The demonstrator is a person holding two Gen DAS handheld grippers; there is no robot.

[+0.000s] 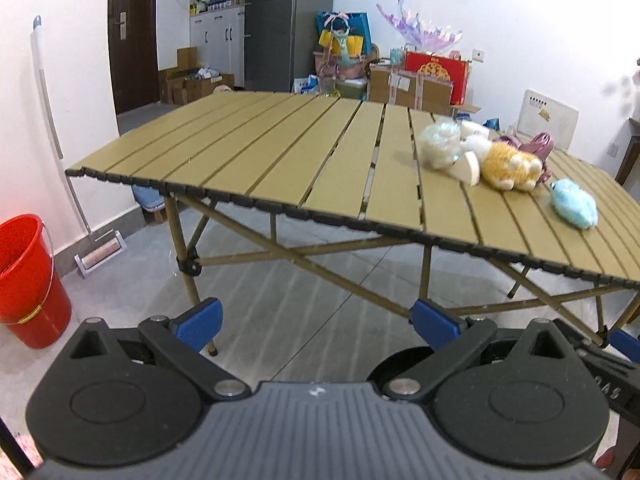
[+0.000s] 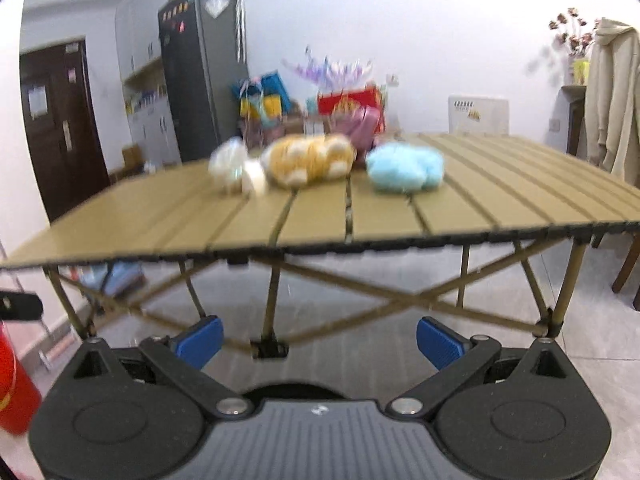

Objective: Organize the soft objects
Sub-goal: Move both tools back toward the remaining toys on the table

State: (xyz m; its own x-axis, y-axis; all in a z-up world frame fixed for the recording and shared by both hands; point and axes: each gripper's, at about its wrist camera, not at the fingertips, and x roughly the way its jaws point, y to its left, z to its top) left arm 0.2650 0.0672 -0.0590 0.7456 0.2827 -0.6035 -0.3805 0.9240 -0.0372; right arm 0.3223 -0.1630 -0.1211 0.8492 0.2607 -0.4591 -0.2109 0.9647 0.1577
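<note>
Left tool [image 1: 316, 326]: blue pads spread wide, holding nothing, short of the counter's near edge and below it.
Right tool [image 2: 320, 342]: blue pads also wide apart, empty, in front of the counter and lower than its top.
Counter [image 1: 256, 160]: tan slatted folding top on crossed legs; its left half is bare.
Blue toy [image 1: 574, 202]: fluffy, pale blue, lying on the counter nearest its front edge, on the right part.
Yellow toy [image 1: 510, 168]: yellow and white plush, lying on its side just behind and left of the blue toy.
White toy [image 1: 440, 146]: pale plush in clear wrapping, touching the yellow toy's left end.
Pink item [image 1: 538, 144]: behind the yellow toy; what it is cannot be told.
Bucket [image 1: 28, 280]: red, on the floor left of the counter.
</note>
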